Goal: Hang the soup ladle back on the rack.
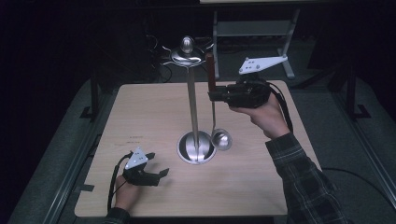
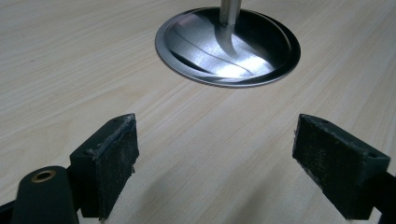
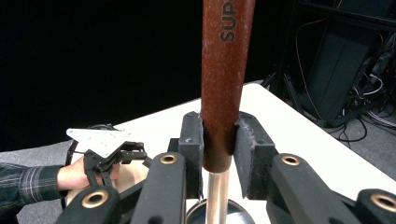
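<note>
Table point(image 1: 140, 107): we see a pale wooden top with fine straight grain and rounded corners; it is bare apart from the stand and the grippers.

Utensil stand point(image 1: 193, 107): a thin steel pole rises upright from a round, polished base point(image 2: 228, 46) near the middle of the table. At its top sits a shiny cap with curled hooks point(image 1: 187, 52) around it.

Ladle point(image 1: 216, 112): it hangs upright just right of the pole. It has a dark red-brown handle point(image 3: 224, 79) with a slightly grainy surface and printed letters, then a slim metal shaft, then a small round steel bowl point(image 1: 222, 139) low beside the base. We cannot tell whether the bowl touches the table.

Right gripper point(image 3: 219, 140): its two black jaws are pressed onto the lower end of the ladle handle, one on each side, and it is held high above the table.

Left gripper point(image 1: 148, 173): it rests low on the near left of the table, jaws spread wide with nothing between them, pointing at the stand base.

Step in hand: we judge that the ladle is being hung on the stand or lifted off a hook; we cannot say which.

Next move: if hanging, we think the handle top must come level with a free hook, and the ladle must be kept vertical so the bowl does not swing against the pole.
</note>
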{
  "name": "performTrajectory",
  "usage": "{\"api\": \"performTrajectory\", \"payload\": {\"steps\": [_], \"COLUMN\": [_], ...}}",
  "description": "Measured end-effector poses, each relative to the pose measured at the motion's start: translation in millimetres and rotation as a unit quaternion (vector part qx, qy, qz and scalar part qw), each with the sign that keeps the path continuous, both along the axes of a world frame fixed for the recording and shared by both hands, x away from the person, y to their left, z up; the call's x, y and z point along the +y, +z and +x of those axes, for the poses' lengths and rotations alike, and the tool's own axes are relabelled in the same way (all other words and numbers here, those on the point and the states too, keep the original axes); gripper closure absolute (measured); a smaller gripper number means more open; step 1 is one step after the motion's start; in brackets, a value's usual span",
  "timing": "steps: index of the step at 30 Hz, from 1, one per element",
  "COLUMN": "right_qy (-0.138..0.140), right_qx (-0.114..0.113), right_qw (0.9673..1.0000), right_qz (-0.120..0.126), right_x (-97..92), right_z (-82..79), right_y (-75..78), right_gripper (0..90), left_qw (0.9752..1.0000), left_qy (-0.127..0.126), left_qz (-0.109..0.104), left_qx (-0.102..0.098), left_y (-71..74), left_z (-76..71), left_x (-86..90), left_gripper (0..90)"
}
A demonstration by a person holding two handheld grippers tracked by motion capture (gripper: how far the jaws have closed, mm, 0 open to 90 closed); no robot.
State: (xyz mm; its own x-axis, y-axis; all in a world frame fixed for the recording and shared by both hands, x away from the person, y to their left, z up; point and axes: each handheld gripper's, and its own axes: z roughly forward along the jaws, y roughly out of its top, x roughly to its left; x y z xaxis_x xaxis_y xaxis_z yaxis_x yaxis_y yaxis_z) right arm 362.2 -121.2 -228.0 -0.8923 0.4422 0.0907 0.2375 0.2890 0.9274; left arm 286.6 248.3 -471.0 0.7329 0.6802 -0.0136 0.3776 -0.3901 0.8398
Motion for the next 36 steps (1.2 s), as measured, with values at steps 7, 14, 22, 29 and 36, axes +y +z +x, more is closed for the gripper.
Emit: {"api": "performTrajectory", "payload": {"steps": [7, 14, 22, 29, 36], "right_qy": [0.003, -0.006, -0.01, -0.034, -0.055], "right_qx": [0.0, -0.005, -0.001, 0.007, 0.019], "right_qw": [1.0, 0.9999, 0.9999, 0.9994, 0.9983], "right_qz": [0.0, 0.012, 0.013, 0.009, -0.002], "right_x": [3.3, 1.8, -7.8, -28.2, -43.2], "right_z": [2.4, 3.8, 2.8, -3.2, -9.0], "right_y": [-1.4, -0.8, -2.7, -19.1, -40.5], "right_gripper": [73.1, 68.8, 60.8, 50.5, 46.7], "left_qw": [1.0, 1.0, 1.0, 1.0, 1.0], "left_qy": [0.0, 0.0, 0.003, 0.003, 0.003], "left_qz": [0.0, 0.0, -0.001, -0.003, -0.001], "left_qx": [0.0, 0.0, 0.006, 0.003, 0.003], "left_y": [0.0, 0.0, -0.1, -0.3, -0.3], "left_z": [-0.2, -0.2, 1.0, 0.8, 0.7], "left_x": [-0.1, -0.2, -0.3, -0.3, -0.6], "left_gripper": [14.2, 14.2, 14.2, 14.2, 14.2]}}
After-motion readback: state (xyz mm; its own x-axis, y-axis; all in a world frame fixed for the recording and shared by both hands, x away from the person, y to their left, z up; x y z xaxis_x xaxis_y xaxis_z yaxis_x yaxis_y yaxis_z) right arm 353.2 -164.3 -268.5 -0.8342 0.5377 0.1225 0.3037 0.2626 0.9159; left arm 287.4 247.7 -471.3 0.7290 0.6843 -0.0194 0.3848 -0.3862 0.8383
